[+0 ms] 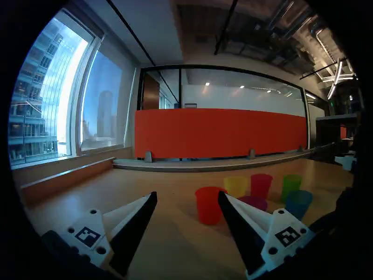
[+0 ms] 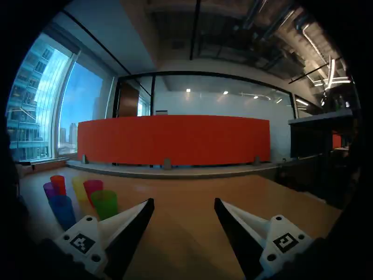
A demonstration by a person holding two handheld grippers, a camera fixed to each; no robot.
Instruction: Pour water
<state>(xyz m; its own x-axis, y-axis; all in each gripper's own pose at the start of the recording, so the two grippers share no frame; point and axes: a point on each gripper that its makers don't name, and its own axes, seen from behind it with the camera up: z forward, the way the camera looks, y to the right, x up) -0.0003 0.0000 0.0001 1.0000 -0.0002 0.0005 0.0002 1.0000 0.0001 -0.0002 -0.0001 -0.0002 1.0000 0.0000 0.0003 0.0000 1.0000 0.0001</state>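
6 coloured cups (image 1: 255,201) clustered on the table (image 1: 177,252).
Left gripper (image 1: 187,193) and right gripper (image 2: 183,200): fingers spread wide, empty.

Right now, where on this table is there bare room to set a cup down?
Bare table lies between the window ledge and the red cup. In the right gripper view, it is bare from the green cup rightward, up to the orange divider. Crowded: the cluster of coloured cups.
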